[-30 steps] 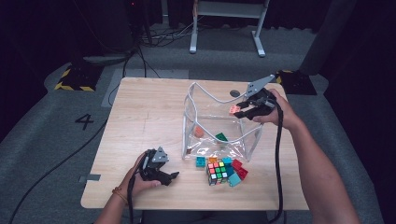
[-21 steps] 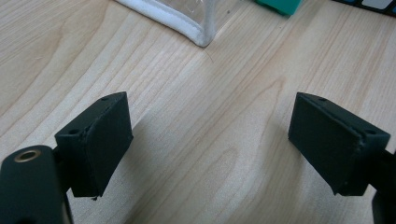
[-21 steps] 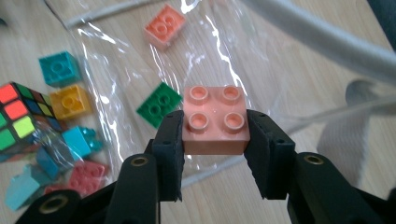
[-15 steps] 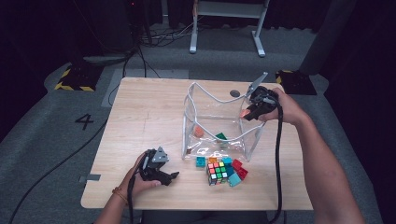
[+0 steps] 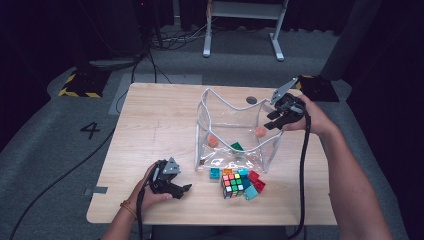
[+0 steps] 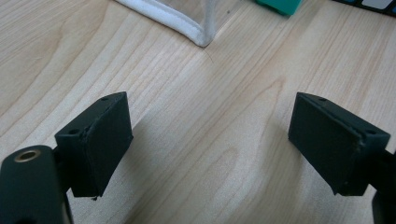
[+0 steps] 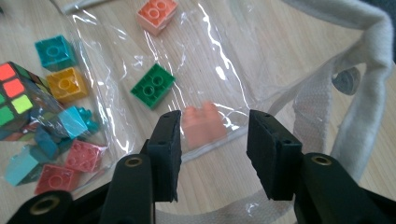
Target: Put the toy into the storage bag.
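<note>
My right gripper (image 7: 214, 154) jaws just opened, pink brick (image 7: 204, 125) loose between them, over clear bag (image 5: 270, 145); left gripper (image 6: 210, 149) jaws open on tabletop (image 5: 160, 125).

A white "4" on the grey floor (image 5: 55, 150)

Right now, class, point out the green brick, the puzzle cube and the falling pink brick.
green brick (image 7: 152, 86), right gripper view, studded top.
puzzle cube (image 5: 233, 184), high view, top face.
pink brick (image 7: 203, 124), right gripper view, blurred front side.
</note>
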{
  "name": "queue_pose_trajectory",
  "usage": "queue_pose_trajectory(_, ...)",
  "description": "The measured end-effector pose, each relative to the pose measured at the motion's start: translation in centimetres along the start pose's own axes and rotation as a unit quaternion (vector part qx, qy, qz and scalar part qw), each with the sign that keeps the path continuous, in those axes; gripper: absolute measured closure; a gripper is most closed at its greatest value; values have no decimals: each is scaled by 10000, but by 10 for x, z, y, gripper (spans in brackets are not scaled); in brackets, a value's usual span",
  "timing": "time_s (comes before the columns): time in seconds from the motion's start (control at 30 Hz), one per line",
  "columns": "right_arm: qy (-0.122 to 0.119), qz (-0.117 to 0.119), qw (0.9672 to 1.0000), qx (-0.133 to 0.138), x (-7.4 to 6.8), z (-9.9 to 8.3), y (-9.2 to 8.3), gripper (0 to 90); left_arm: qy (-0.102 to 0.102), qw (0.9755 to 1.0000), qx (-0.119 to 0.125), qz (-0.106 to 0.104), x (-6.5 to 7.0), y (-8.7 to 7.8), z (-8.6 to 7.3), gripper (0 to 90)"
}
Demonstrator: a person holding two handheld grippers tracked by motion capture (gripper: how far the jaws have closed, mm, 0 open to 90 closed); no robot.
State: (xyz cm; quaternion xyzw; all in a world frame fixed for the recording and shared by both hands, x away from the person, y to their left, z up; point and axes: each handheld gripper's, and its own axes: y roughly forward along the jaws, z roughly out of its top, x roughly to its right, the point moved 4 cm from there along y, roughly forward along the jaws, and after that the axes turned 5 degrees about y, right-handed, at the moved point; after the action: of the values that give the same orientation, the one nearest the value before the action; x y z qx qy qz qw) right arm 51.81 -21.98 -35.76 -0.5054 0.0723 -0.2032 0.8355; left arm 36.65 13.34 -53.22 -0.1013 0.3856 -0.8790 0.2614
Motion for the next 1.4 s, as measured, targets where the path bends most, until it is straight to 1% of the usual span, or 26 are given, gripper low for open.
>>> queue_pose_trajectory(0.07,7,-7,10000,83,0,0,-1,541,1,10000,-4,0,0,0,0,136)
queue_pose_trajectory(0.13,79,-28,9996,260,-2,-2,-7,525,3,10000,-3,-1,0,0,0,136)
queue_pose_trajectory(0.17,79,-28,9996,260,-2,-2,-7,525,3,10000,-3,-1,0,0,0,136)
queue_pose_trajectory(0.2,175,-80,9991,388,-6,-2,-12,507,-1,10000,-1,-2,0,0,0,136)
queue_pose_trajectory(0.23,118,-40,9985,533,-7,-2,-14,505,-1,10000,-1,-2,0,0,0,136)
queue_pose_trajectory(0.3,135,-45,9968,790,-10,-3,-19,477,1,10000,-3,0,0,0,0,136)
queue_pose_trajectory(0.43,196,-92,9930,1158,-16,-6,-27,431,1,10000,-4,1,0,0,0,136)
queue_pose_trajectory(0.53,358,-205,9872,1539,-22,-8,-36,398,0,10000,-3,0,0,0,0,136)
queue_pose_trajectory(0.6,381,-304,9826,1791,-25,-10,-42,377,-1,10000,-1,-1,0,0,0,136)
queue_pose_trajectory(0.63,422,-292,9807,1889,-27,-12,-45,376,0,10000,-4,-1,0,0,0,136)
queue_pose_trajectory(0.73,445,-437,9748,2142,-34,-17,-53,370,2,10000,-5,0,0,0,0,136)
queue_pose_trajectory(0.77,445,-437,9748,2142,-34,-17,-53,370,2,10000,-5,0,0,0,0,136)
queue_pose_trajectory(0.8,465,-492,9721,2246,-40,-22,-58,368,3,10000,-7,0,0,0,0,136)
queue_pose_trajectory(0.83,443,-531,9705,2308,-42,-24,-61,366,1,10000,-6,1,0,0,0,136)
queue_pose_trajectory(0.9,514,-477,9696,2344,-46,-27,-63,365,3,10000,-5,0,0,0,0,136)
queue_pose_trajectory(0.93,524,-514,9663,2469,-51,-32,-66,365,2,10000,-6,1,0,0,0,136)
queue_pose_trajectory(0.97,559,-538,9654,2488,-53,-35,-68,363,1,10000,-3,3,0,0,0,136)
queue_pose_trajectory(1.03,621,-458,9625,2602,-59,-41,-70,361,-6,10000,-4,7,0,0,0,136)
queue_pose_trajectory(1.07,621,-458,9625,2602,-59,-41,-70,361,-6,10000,-4,7,0,0,0,136)
queue_pose_trajectory(1.1,669,-520,9603,2659,-66,-48,-70,356,-5,10000,-5,7,0,0,0,136)
queue_pose_trajectory(1.13,642,-520,9604,2660,-69,-52,-70,356,-20,10000,8,9,0,0,0,136)
queue_pose_trajectory(1.2,653,-538,9585,2722,-75,-59,-71,355,-18,10000,6,10,0,0,0,136)
queue_pose_trajectory(1.3,659,-495,9583,2736,-82,-67,-69,349,-15,10000,18,27,0,0,0,136)
queue_pose_trajectory(1.33,666,-456,9566,2800,-89,-75,-66,351,-22,10000,12,30,0,0,0,137)
queue_pose_trajectory(1.37,666,-456,9566,2800,-89,-75,-66,351,-22,10000,12,30,0,0,0,136)
queue_pose_trajectory(1.4,694,-446,9568,2786,-95,-85,-61,351,-15,10000,18,33,0,0,0,137)
